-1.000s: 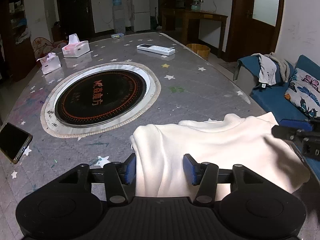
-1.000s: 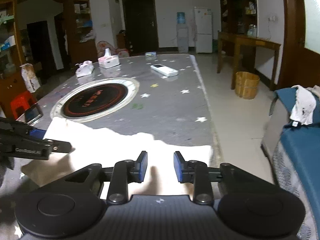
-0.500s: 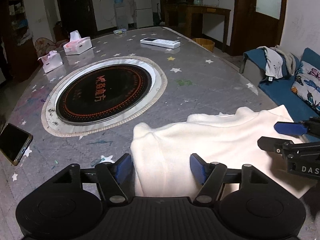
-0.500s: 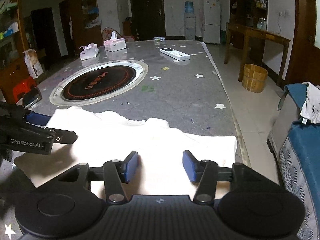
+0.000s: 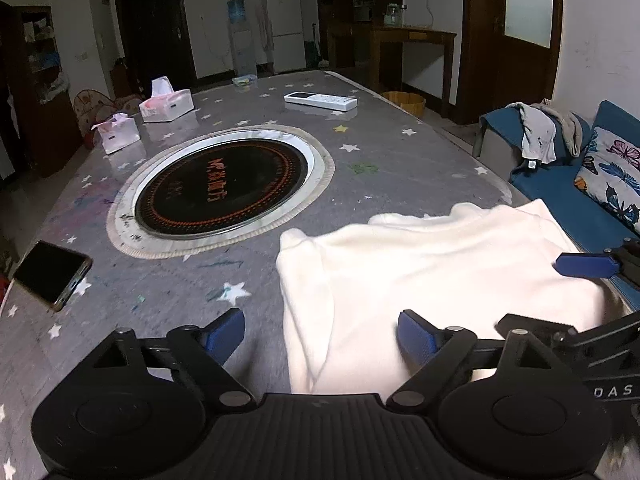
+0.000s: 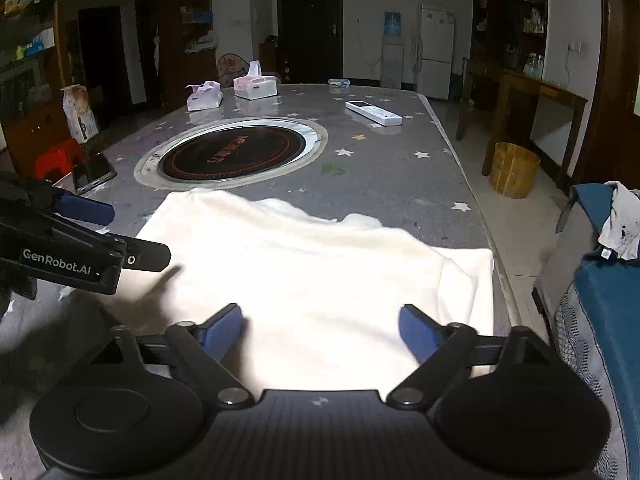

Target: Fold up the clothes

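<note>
Left wrist view: both grippers' fingers [image 5: 416,338] are spreading, letting go of the cream garment [image 5: 420,264] lying loose between them on the desk [image 5: 380,152]; fold looks laid.

Dim room in both views, walls and doorways sinking into murk, corners vignetting to black. The white cloth [image 5: 420,272] blows out, almost no fold detail, brightest patch near the bottom of the right wrist view. Light seems to fall from above and near the cameras. A dark gripper shadow [image 6: 160,284] smears soft across the cloth's left edge. The table [image 5: 400,168] carries a dull sheen with faint reflections under the tissue boxes [image 5: 166,104]. Fisheye bends the table edges and door frames hard. Near cloth looks slightly blurred.
</note>
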Tool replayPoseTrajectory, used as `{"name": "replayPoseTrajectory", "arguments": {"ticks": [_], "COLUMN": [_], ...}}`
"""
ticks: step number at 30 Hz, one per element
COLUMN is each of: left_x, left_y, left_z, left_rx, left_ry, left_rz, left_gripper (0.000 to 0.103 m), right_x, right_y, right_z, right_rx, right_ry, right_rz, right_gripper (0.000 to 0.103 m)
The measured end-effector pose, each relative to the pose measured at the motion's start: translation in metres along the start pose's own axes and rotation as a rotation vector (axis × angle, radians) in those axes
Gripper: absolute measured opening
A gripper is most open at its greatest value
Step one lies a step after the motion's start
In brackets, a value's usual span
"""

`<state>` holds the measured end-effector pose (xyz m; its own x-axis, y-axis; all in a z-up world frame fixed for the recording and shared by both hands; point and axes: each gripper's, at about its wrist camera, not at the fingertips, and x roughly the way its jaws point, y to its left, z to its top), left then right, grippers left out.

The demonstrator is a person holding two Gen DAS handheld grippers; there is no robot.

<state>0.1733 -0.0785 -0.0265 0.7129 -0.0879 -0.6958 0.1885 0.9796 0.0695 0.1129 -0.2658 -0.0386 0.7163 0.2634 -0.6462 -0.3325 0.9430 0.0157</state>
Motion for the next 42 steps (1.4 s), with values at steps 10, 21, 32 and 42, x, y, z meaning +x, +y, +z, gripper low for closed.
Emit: {"name": "replayPoseTrajectory", "arguments": {"ticks": [10,21,32,42], "left_x": [-0.031,-0.059,-0.086,-0.105], "left_y": [-0.004,-0.007,-0.003,0.001], "left_z": [-0.029,-0.05,-0.071,-0.083], "left_rx": [-0.001,-0.014,-0.063,-0.095], "left_ry": [-0.015,-0.041,-0.056,-0.078], "left_rz": [-0.002,0.001,0.025,0.036], "left_gripper": [0.096,0.103,0.103,0.103], "right_x": [-0.022,-0.039,-0.059,-0.074], "right_y": [0.022,0.03,0.046,0.059], "right_z": [-0.018,-0.036,-0.049,-0.059], "right_rx": [-0.033,0.03,0.047,0.044], "right_ry": [0.0,0.003,-0.022,-0.05], "right_rz": [-0.047,-0.061,-0.052,-0.06], "right_gripper": [0.103,0.103,0.103,0.103]}}
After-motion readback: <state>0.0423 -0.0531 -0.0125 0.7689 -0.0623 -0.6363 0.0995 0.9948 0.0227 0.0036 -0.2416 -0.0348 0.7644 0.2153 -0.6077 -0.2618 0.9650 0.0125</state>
